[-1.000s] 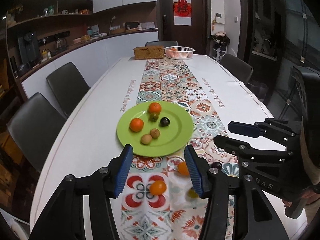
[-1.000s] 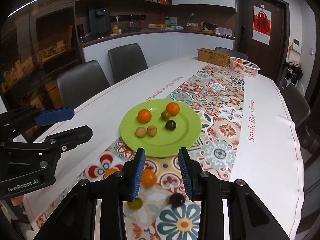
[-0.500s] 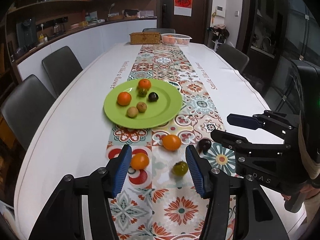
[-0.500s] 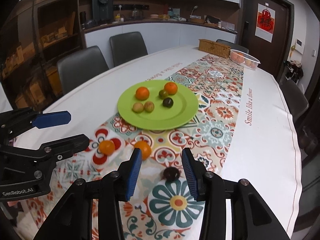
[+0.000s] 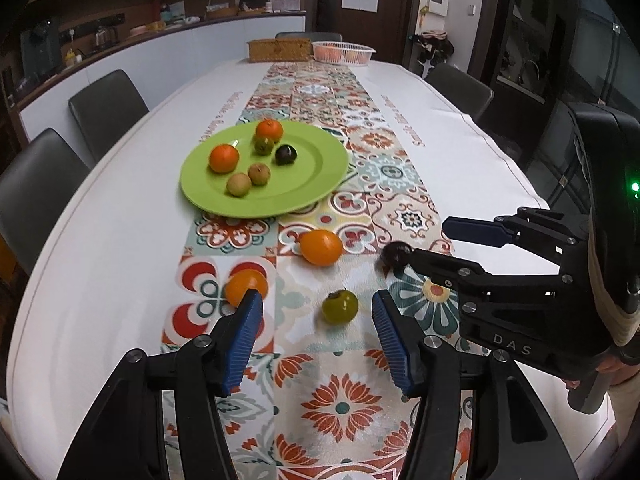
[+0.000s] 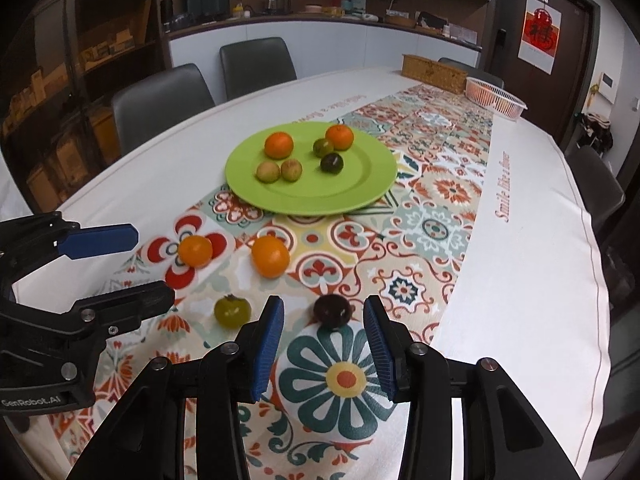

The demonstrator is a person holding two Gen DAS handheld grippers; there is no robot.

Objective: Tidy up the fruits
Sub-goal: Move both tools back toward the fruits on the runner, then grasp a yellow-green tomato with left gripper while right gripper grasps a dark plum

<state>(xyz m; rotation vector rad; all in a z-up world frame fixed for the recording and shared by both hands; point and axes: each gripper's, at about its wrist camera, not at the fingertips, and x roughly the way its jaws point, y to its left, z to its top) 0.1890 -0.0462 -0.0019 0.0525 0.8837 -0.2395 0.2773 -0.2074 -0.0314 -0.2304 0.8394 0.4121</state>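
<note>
A green plate (image 5: 312, 184) (image 6: 360, 192) on the patterned runner holds several small fruits, among them two oranges and a dark plum. Loose on the runner lie two oranges (image 5: 321, 247) (image 5: 243, 287), a green fruit (image 5: 340, 307) (image 6: 232, 311) and a dark plum (image 6: 332, 311) (image 5: 394, 255). My left gripper (image 5: 316, 322) is open and empty, with the green fruit just ahead between its fingers. My right gripper (image 6: 324, 334) is open and empty, with the dark plum just ahead between its fingers. Each gripper also shows in the other's view.
A wicker box (image 5: 279, 49) and a white basket of oranges (image 5: 343, 52) stand at the table's far end. Dark chairs (image 5: 106, 110) (image 6: 596, 184) line both long sides. The white tablecloth edge runs close on the right (image 6: 592, 264).
Both grippers have drawn back toward the near end of the table and lowered. The loose fruits now lie ahead of the fingertips. Both stay open.
</note>
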